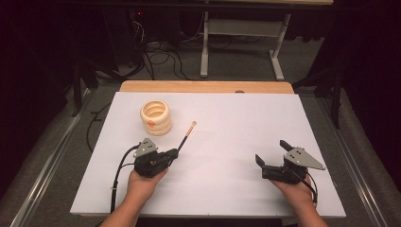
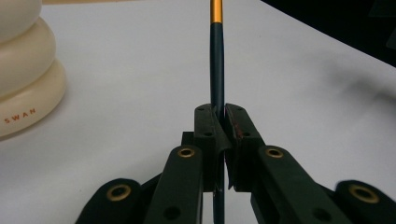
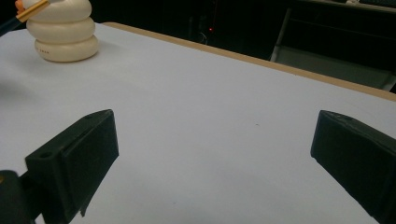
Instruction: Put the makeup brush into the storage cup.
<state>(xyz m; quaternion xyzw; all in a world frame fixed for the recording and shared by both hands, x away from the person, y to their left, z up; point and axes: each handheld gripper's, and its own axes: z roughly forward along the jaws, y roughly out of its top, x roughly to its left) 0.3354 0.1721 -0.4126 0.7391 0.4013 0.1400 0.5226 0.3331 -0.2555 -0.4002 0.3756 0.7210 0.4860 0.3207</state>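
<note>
- High view: left tool (image 1: 173,153) at the bench's (image 1: 227,123) near-left, pinching a brush (image 1: 186,136) by the dark end of its handle.
- Brush slanting up and away from the jaws toward the right, gold band and pale tip at the far end, raised off the bench as far as can be told.
- Ribbed cream holder (image 1: 156,117) just beyond and left of the left tool, upright, mouth open upward, apart from the brush.
- Right tool (image 1: 272,155) at the bench's near-right, jaws spread wide, nothing between them, well apart from brush and holder.
- A hand behind each tool, forearms coming in from the bottom edge; cable looping off the left tool's near side.
- Left gripper view: left tool (image 2: 219,123) with jaws pressed together on the brush (image 2: 216,70), dark handle running straight up between the pads to a gold band at the top edge.
- Holder (image 2: 23,79) at the left edge, near the jaws, lettering "SWAN" on the lowest ring.
- Right gripper view: right tool (image 3: 215,149) with jaws wide apart over the bare white bench (image 3: 210,116); holder (image 3: 63,35) far off at top left, brush end (image 3: 28,11) crossing in front of its top.
</note>
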